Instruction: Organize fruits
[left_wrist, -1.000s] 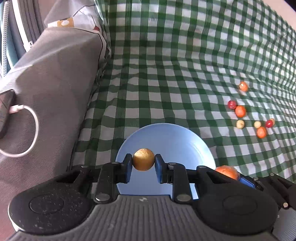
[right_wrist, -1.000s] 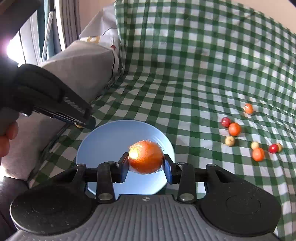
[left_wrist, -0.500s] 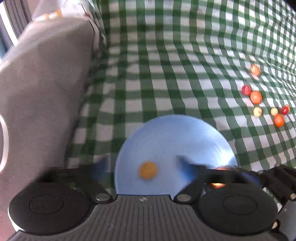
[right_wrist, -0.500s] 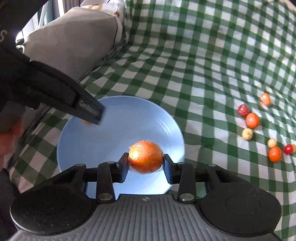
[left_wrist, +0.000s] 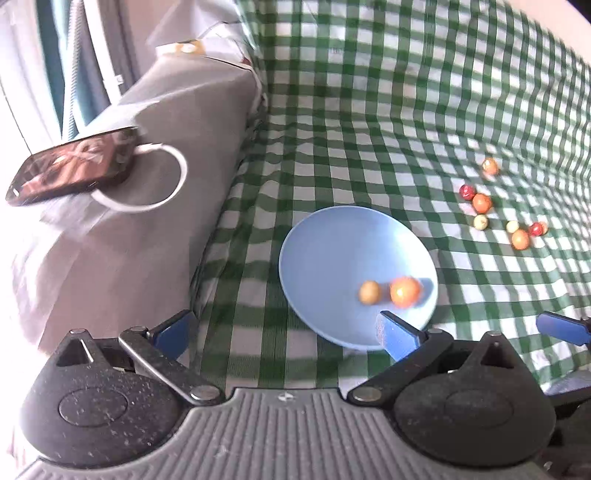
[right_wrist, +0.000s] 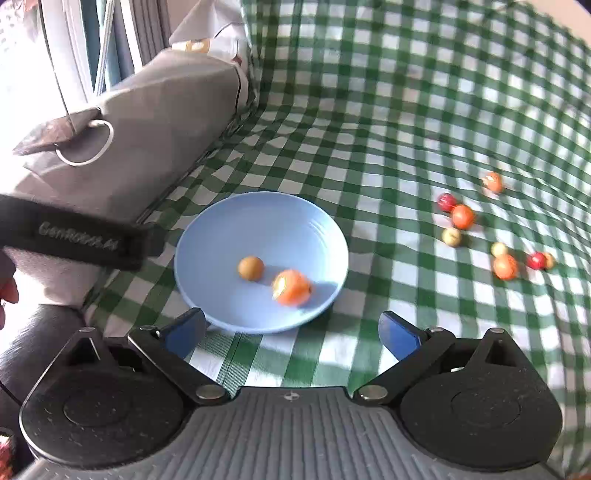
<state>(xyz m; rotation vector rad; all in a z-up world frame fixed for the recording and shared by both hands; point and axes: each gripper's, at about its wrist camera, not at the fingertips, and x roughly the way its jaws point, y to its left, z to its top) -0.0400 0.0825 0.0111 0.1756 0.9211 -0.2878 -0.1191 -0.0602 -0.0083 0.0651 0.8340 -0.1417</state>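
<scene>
On left gripper (right_wrist: 74, 236), "GenRobot.AI" lettering.

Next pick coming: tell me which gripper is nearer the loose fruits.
Right. The right gripper sits before the bowl, with the fruits ahead-right; the left gripper is off the bowl's left side.

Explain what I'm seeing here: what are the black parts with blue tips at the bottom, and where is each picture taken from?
Each picture comes from a camera mounted on a hand-held tool, looking forward along its tongs. The blue tips are the tong fingers. The left tongs and right tongs are both open and hold nothing. On the green checked cloth sits a blue plate with two fruits inside: a small brown fruit and a larger orange fruit. More small fruits lie loose on the cloth to the right. On the grey cushion at left rests a phone with a white cable.
</scene>
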